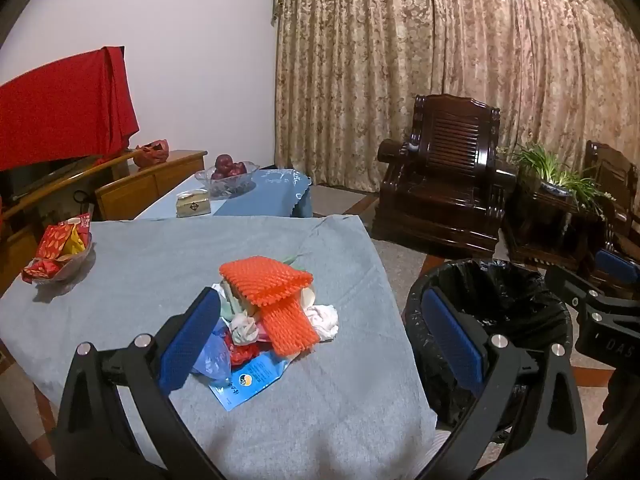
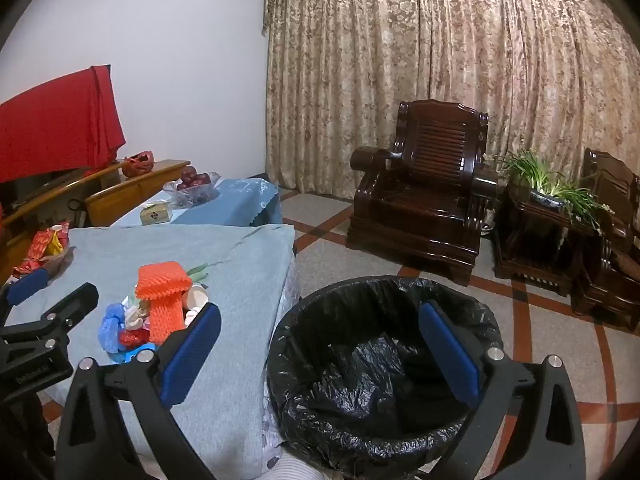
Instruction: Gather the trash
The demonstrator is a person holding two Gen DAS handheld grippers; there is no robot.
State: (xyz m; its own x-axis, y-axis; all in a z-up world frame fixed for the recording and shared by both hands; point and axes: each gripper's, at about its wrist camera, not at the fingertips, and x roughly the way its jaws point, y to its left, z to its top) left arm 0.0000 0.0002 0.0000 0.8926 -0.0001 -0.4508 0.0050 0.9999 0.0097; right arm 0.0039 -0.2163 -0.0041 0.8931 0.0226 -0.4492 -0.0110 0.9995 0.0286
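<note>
Heap of crumpled trash [image 1: 272,320] w/ orange foam netting [image 1: 276,292] on grey cloth, crinkly black-lined round bin [image 2: 376,364], both hand-held grippers [image 1: 320,344] [image 2: 320,352] spread wide, empty

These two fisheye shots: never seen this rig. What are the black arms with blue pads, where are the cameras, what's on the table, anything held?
No robot: a person holds a two-finger gripper in each hand, with a camera on each looking along its fingers. One picture comes from the left gripper, the other from the right gripper. Both are open and hold nothing. On the grey-blue table lies a trash pile topped by orange foam netting, plus a snack bowl. Beside the table stands a bin lined with a black bag.
</note>
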